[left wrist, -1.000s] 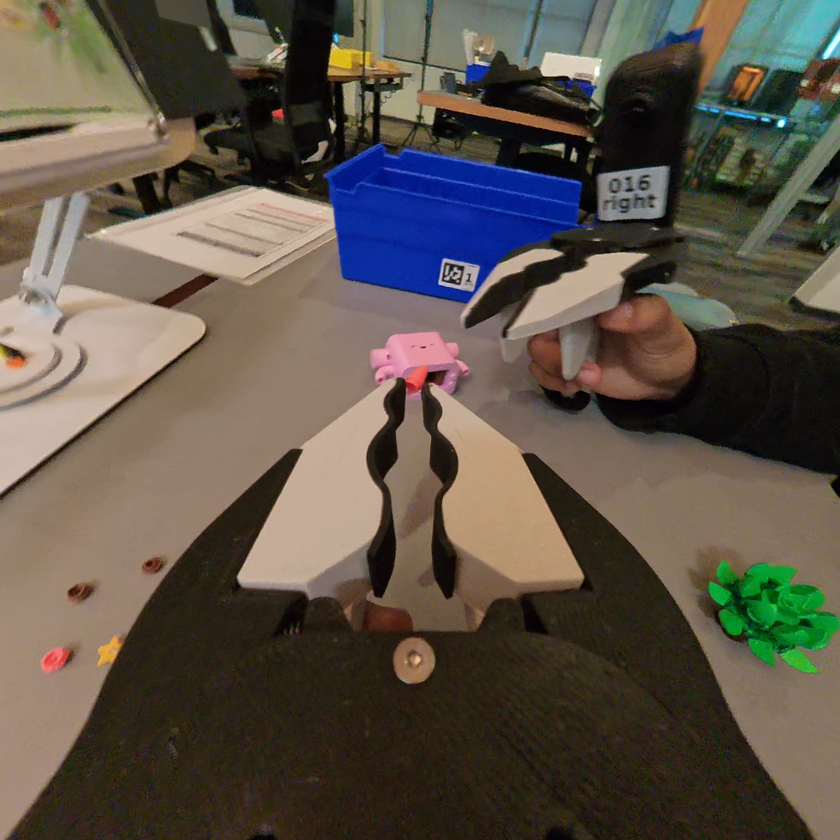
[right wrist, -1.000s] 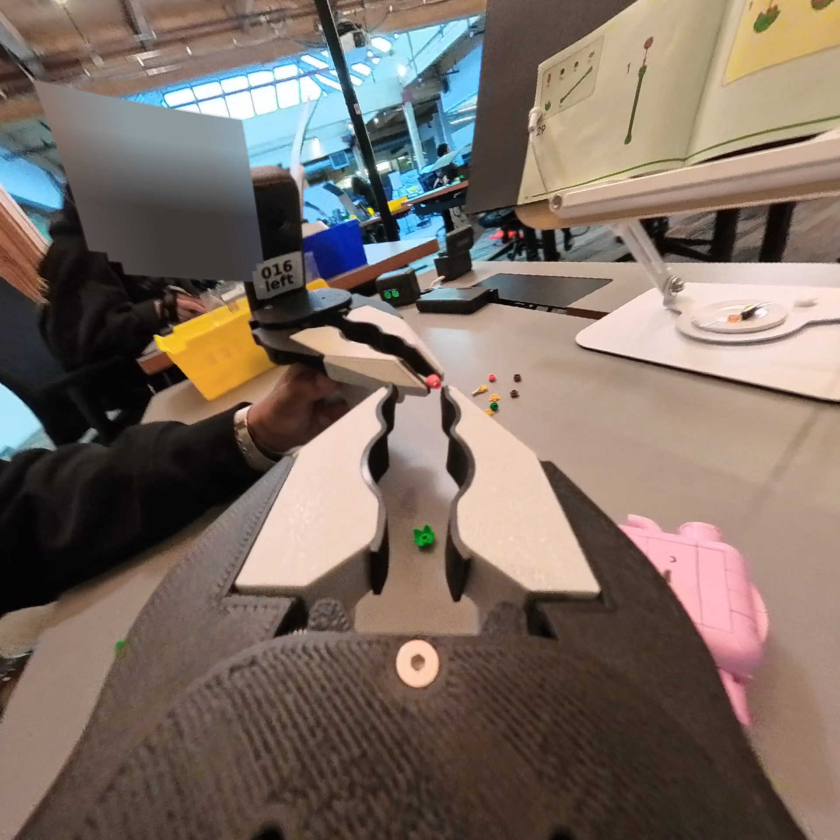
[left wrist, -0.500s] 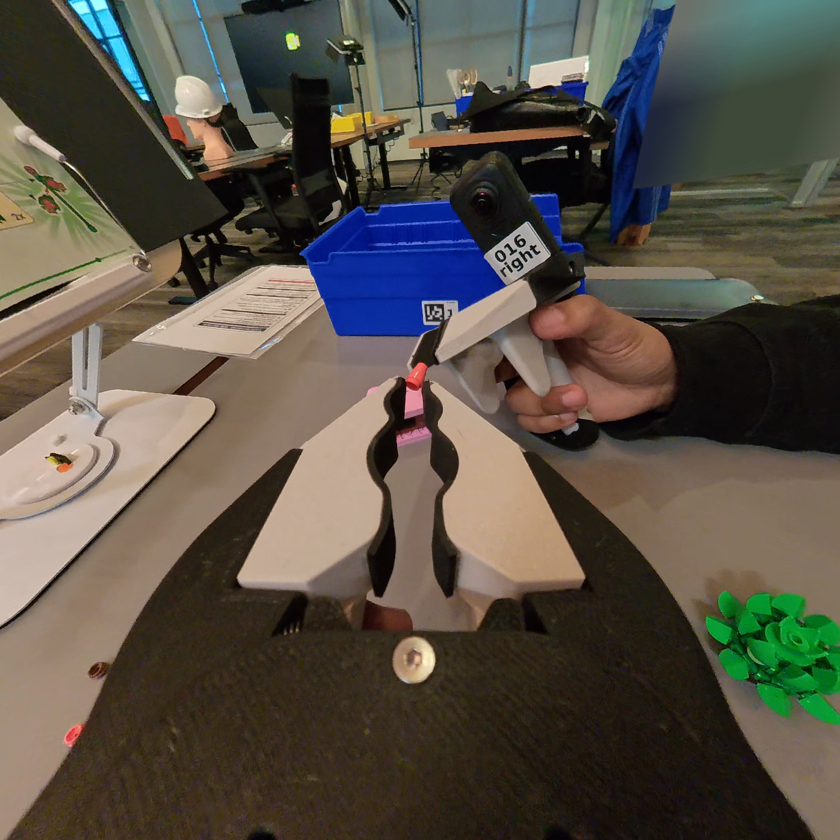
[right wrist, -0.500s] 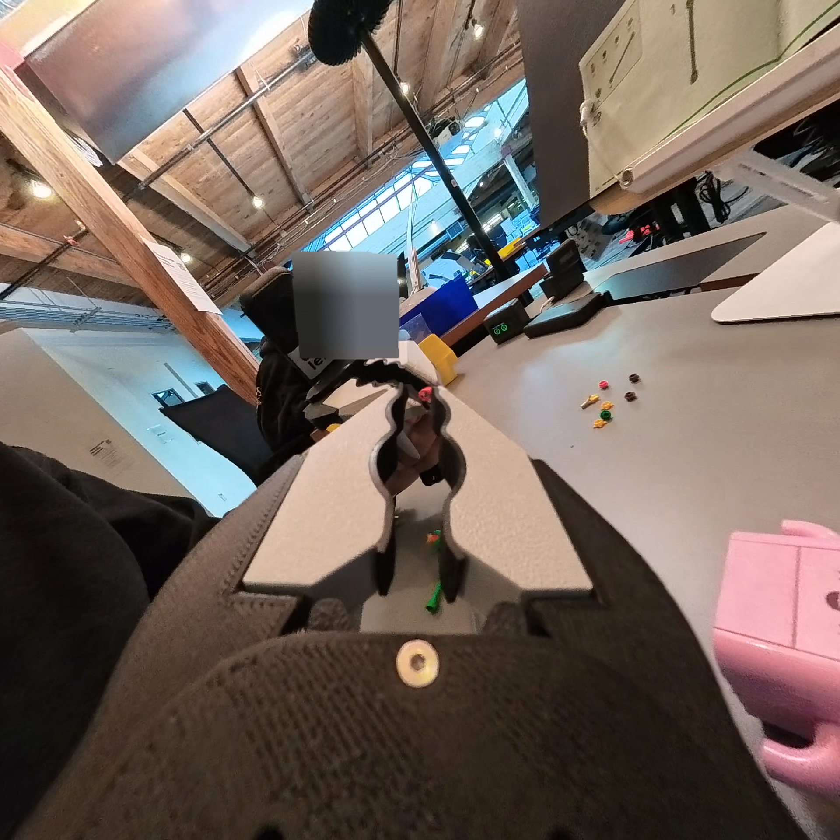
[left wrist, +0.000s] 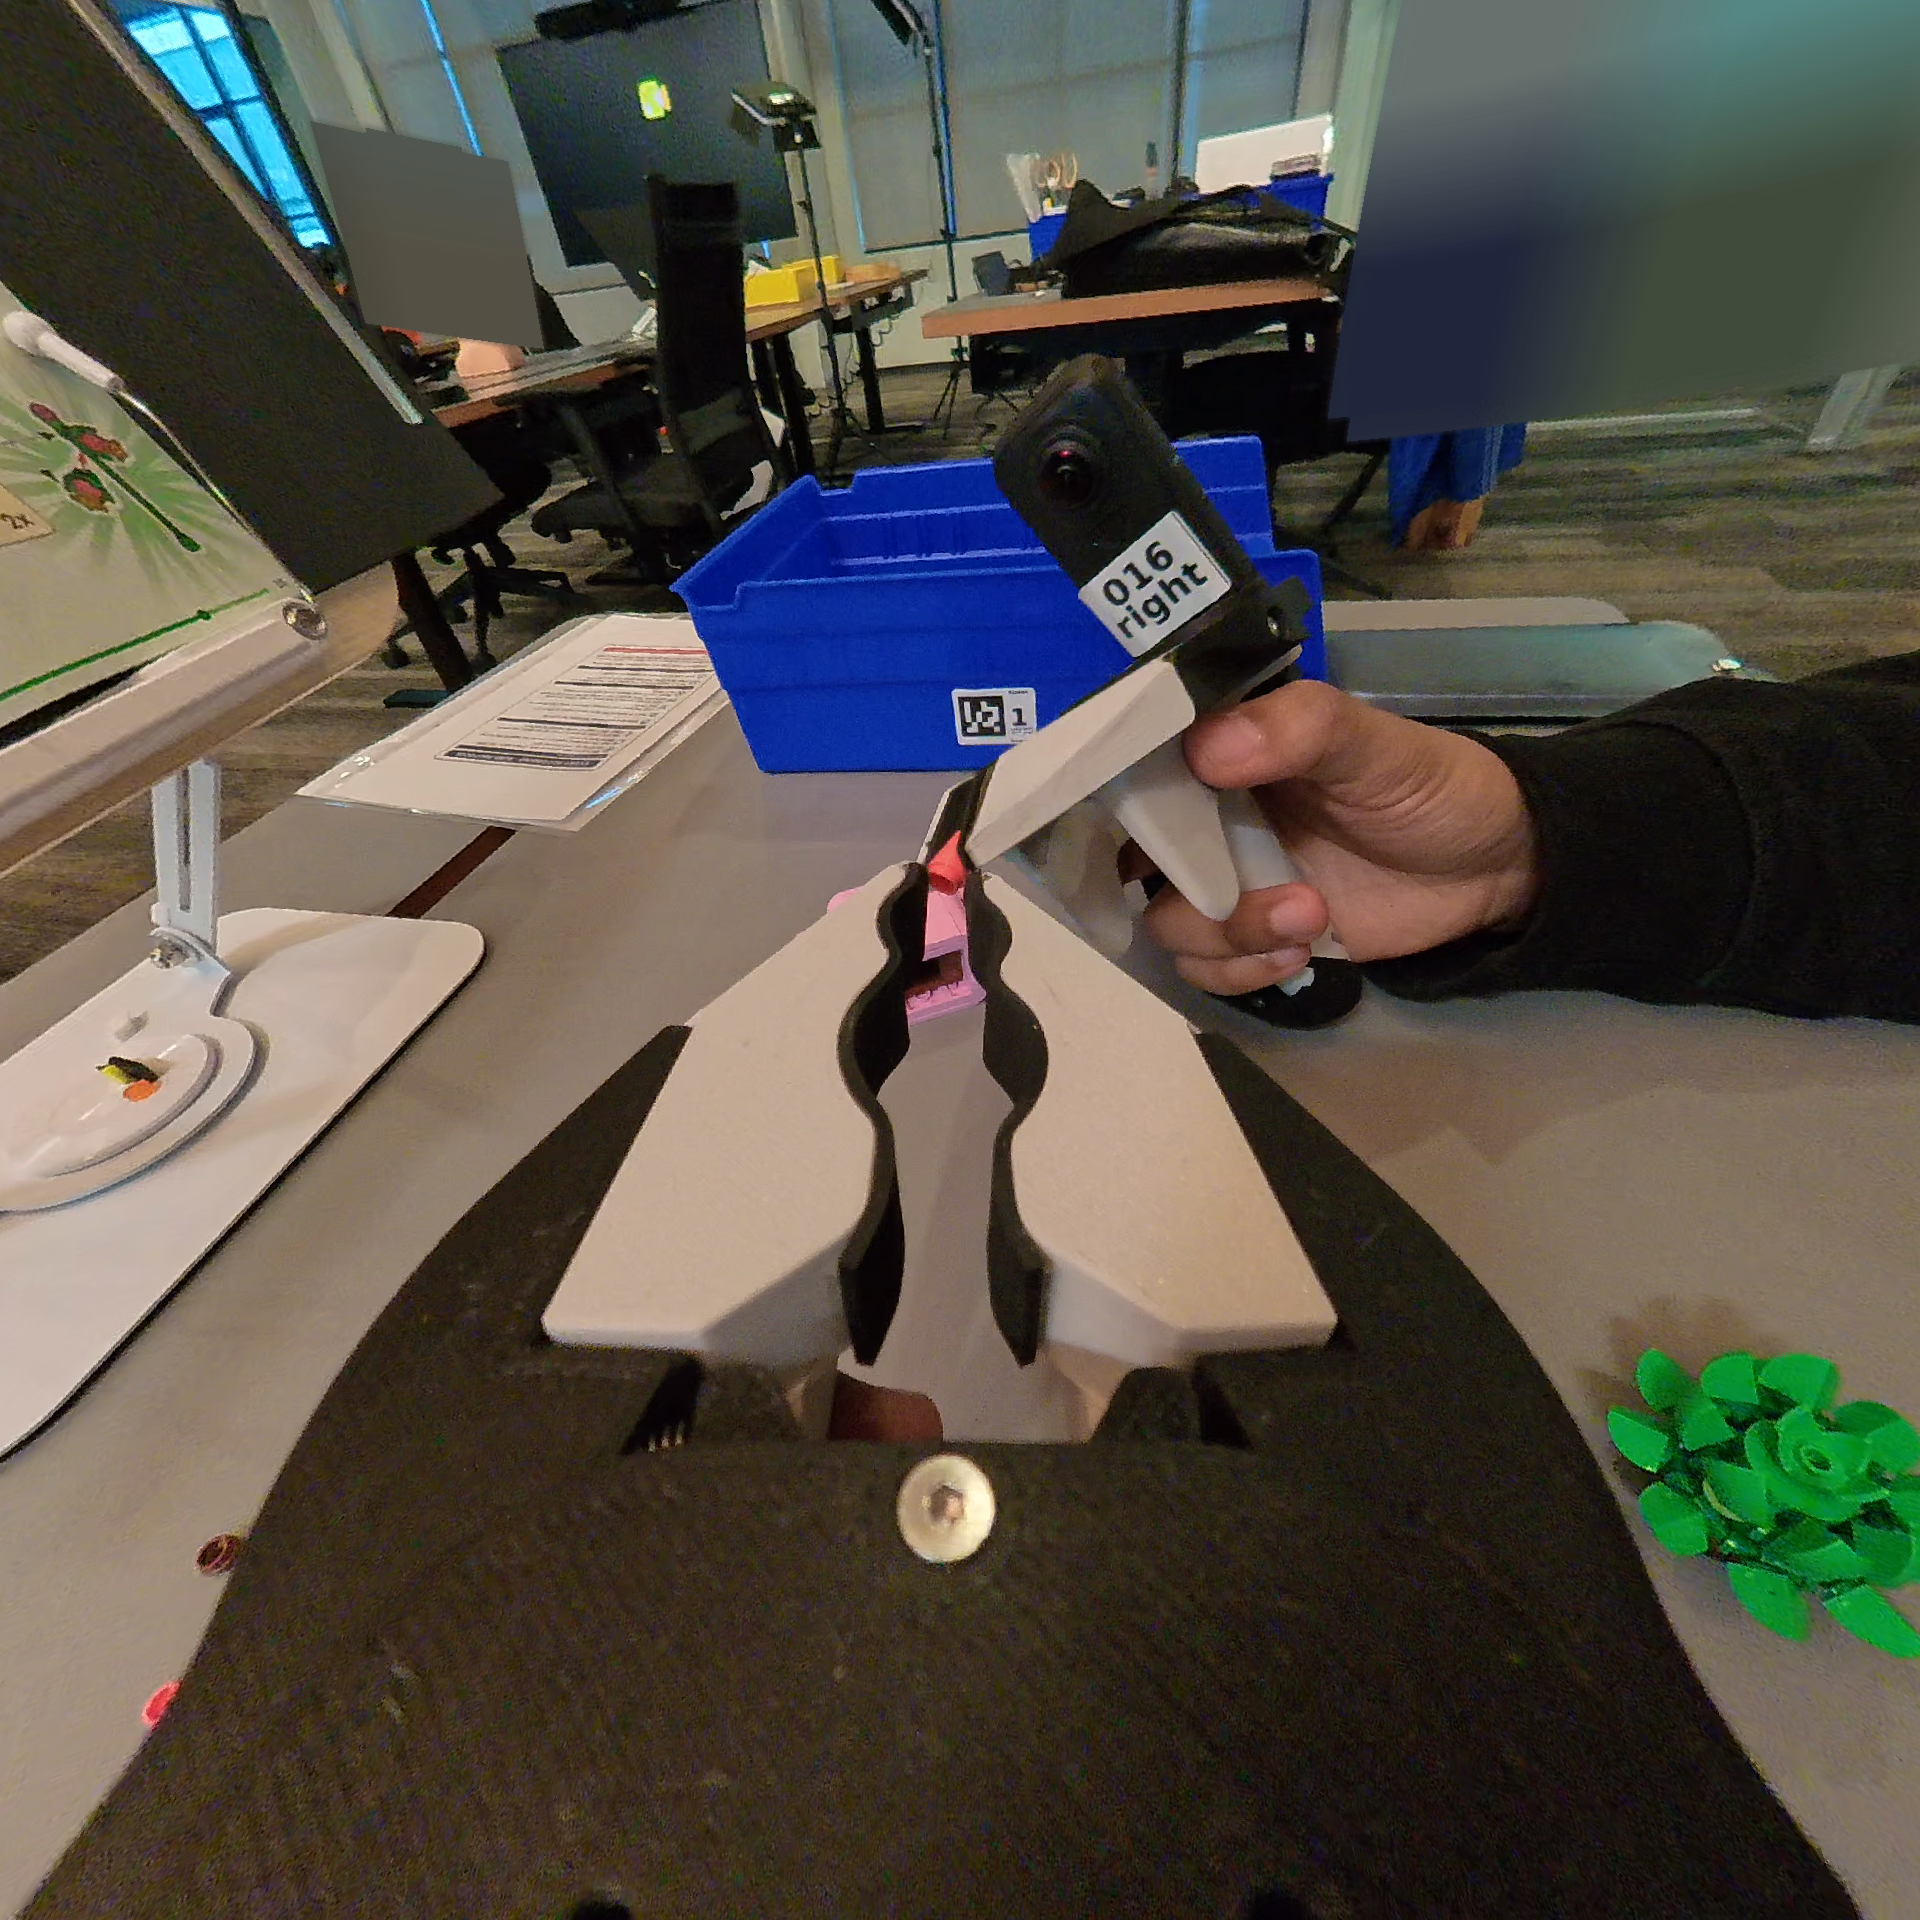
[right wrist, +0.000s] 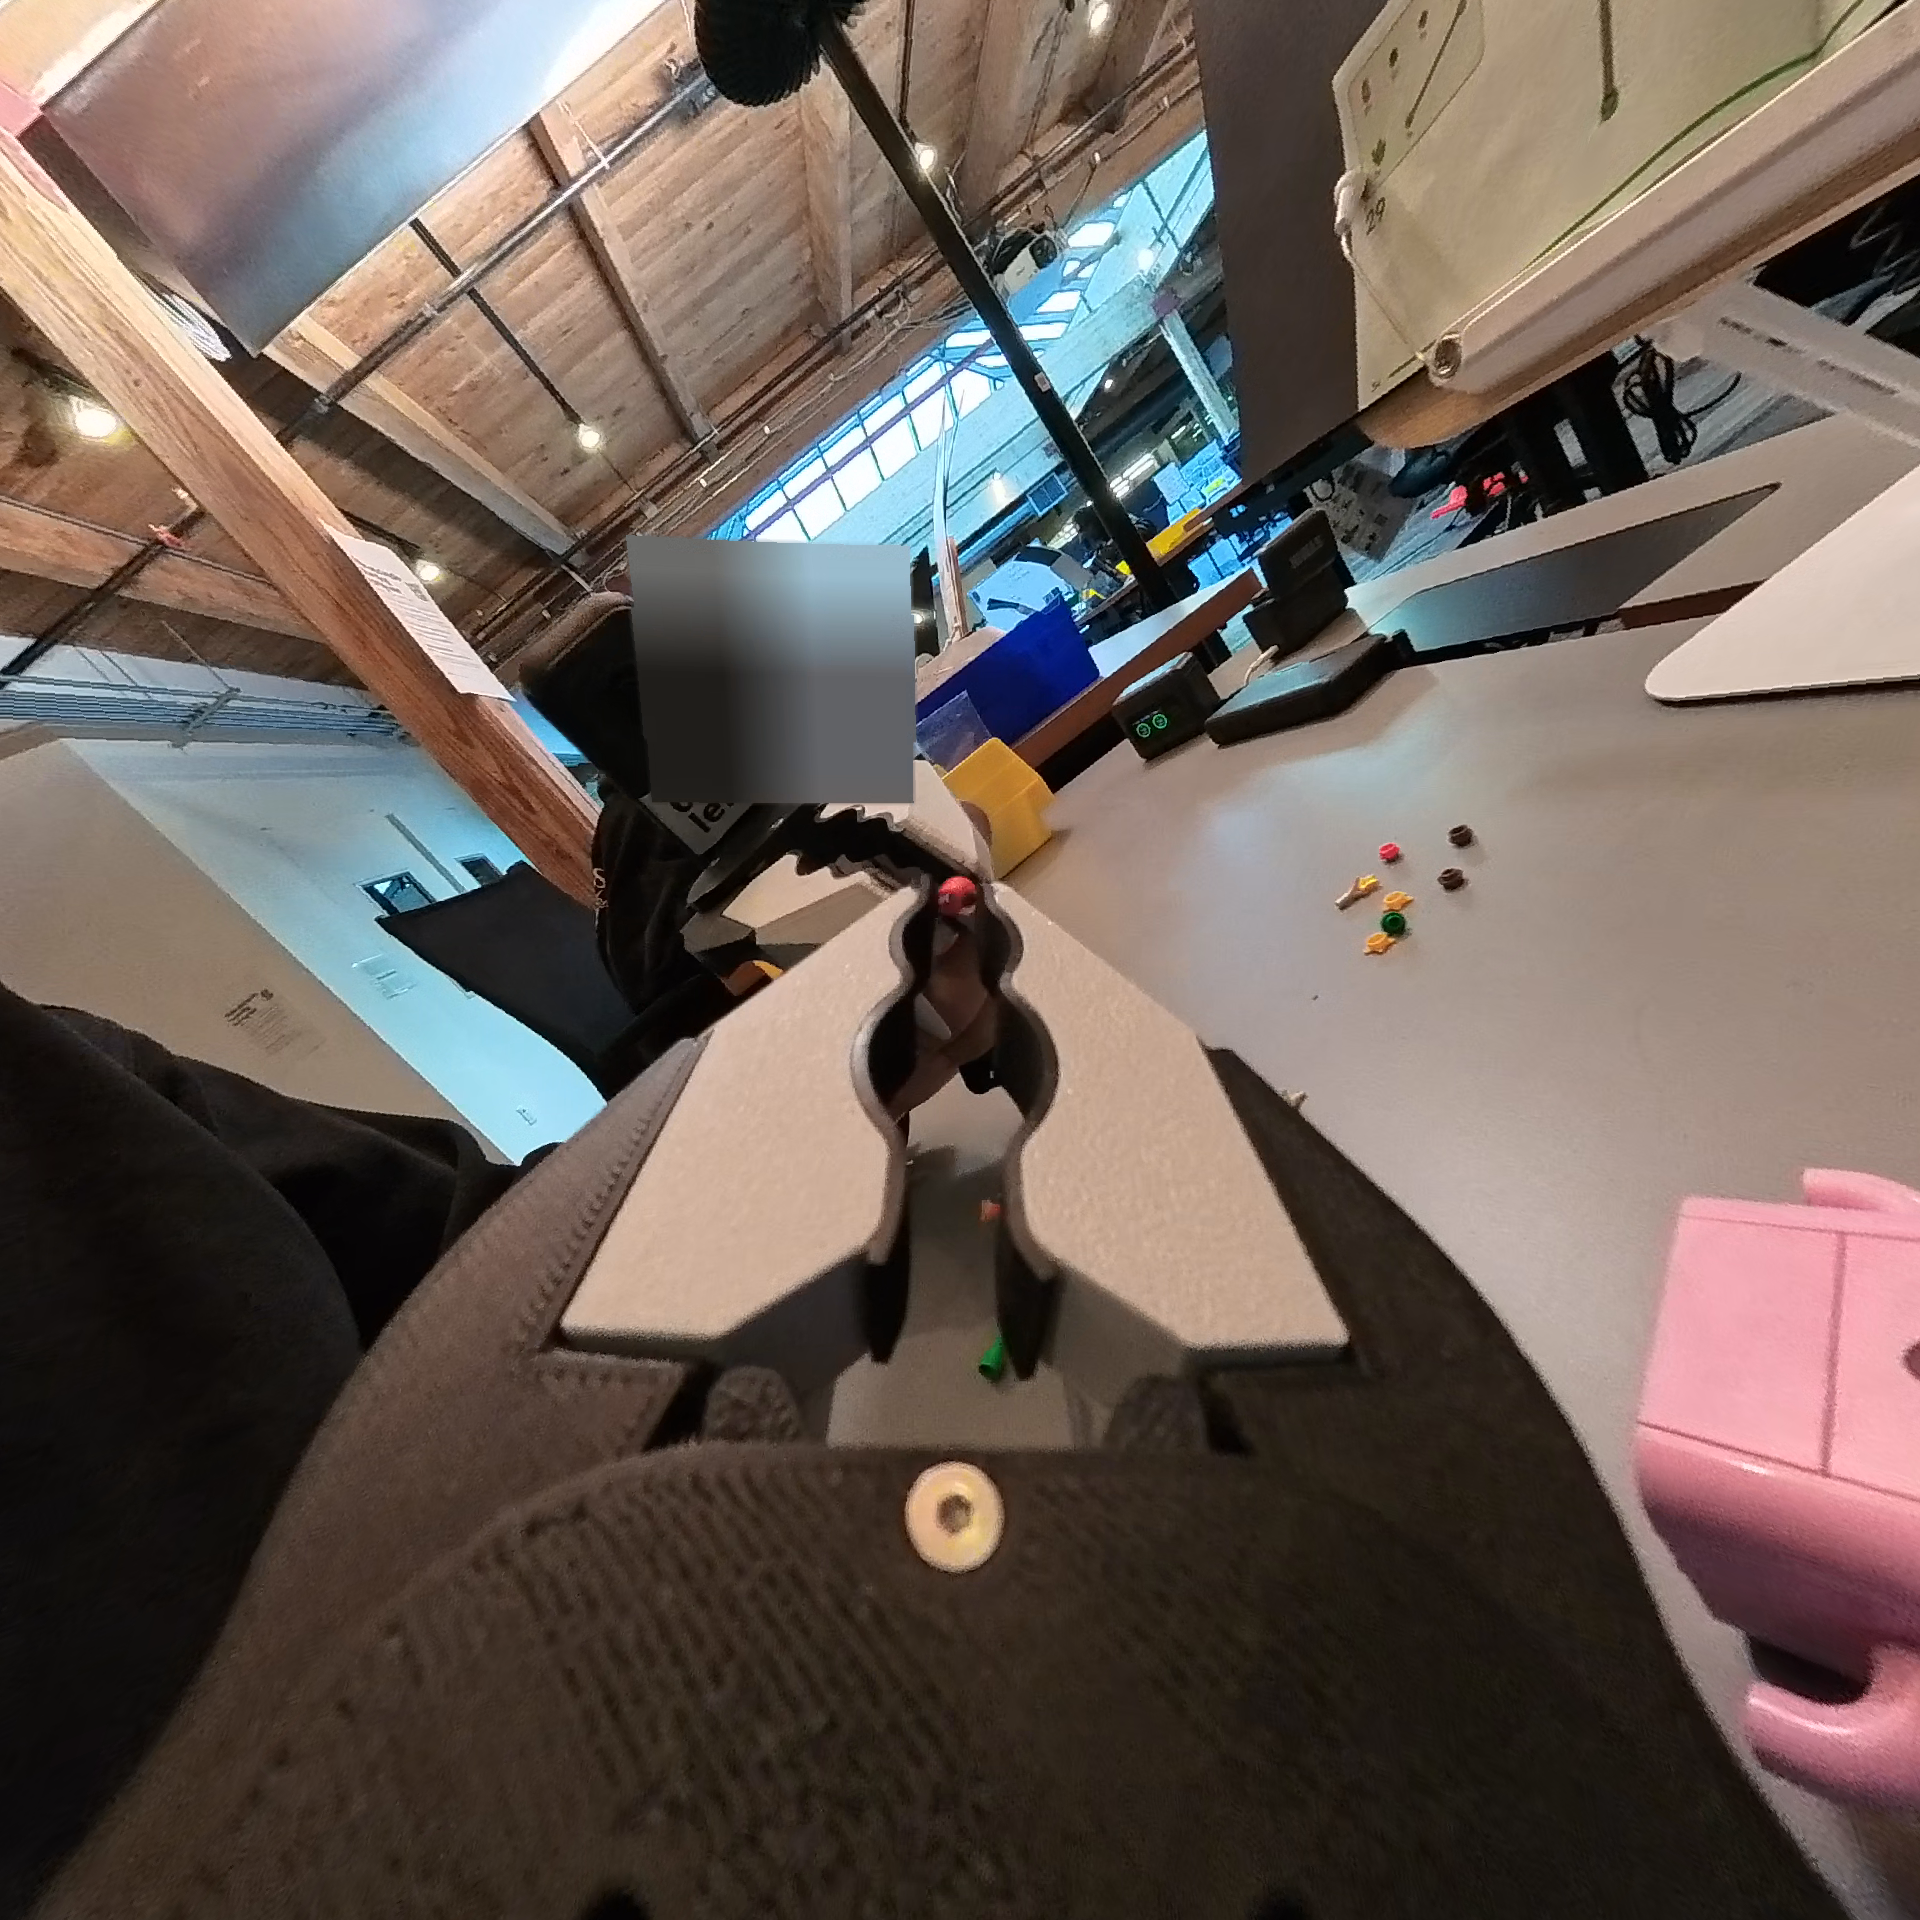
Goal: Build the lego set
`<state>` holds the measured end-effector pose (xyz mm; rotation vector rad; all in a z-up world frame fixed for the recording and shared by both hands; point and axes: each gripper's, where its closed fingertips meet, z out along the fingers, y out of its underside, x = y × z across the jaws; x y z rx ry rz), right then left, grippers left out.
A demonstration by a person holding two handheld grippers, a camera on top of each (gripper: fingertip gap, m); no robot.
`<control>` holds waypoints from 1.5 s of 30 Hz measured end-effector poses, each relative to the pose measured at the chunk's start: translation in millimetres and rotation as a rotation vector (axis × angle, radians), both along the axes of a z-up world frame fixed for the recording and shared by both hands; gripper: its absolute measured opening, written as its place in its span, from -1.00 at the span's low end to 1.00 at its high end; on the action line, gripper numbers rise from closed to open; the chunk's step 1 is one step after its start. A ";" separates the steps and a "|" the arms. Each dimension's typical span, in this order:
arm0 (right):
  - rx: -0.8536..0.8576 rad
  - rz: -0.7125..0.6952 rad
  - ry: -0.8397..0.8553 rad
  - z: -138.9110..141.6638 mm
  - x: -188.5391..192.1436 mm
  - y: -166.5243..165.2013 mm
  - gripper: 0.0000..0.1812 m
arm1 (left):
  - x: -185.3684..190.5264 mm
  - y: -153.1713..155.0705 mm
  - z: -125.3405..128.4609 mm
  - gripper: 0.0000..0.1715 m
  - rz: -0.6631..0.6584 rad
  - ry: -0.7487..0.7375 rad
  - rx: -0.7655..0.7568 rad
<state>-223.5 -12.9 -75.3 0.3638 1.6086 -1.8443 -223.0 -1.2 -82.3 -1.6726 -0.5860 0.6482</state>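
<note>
While the tiny red lego piece [left wrist: 943,871] sat pinched at the very tips of the left gripper [left wrist: 943,883], the right gripper [left wrist: 961,831] had its own tips right up against that same piece, both held above the grey table [left wrist: 644,935]. From the right wrist cam the red bit showed just past the right fingertips, which were nearly together; couldn't tell if they actually gripped it. A pink block figure [right wrist: 1787,1455] sat just beside, a green leafy build [left wrist: 1787,1486] off to the right, loose small studs [right wrist: 1392,894] farther out, and a blue bin [left wrist: 862,644] behind
</note>
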 end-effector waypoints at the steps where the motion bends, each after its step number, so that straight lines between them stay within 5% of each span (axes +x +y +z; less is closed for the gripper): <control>1: 0.002 -0.001 0.001 -0.2 0.0 -0.1 -0.95 | 0.0 0.0 -0.2 -0.94 0.002 0.001 -0.004; 17: 0.052 -0.031 0.022 -4.4 -7.9 4.3 -0.96 | -1.9 -10.0 -8.1 -0.82 0.026 -0.031 -0.045; 21: 0.241 -0.040 0.203 -26.3 -4.7 1.5 -0.95 | -2.8 -19.9 -42.0 -0.86 0.000 -0.233 -0.105; 25: 0.537 -0.028 0.492 -63.4 1.5 -0.4 -0.95 | -16.0 -43.8 -69.1 -0.94 0.124 -0.344 -0.155; 31: 0.833 0.138 0.685 -94.1 10.4 -3.0 -0.95 | -32.8 -77.2 -73.6 -0.98 0.304 -0.285 -0.161; 45: 1.183 0.424 0.905 -111.2 20.6 -6.7 -0.95 | -39.3 -84.4 -77.4 -0.97 0.339 -0.206 -0.263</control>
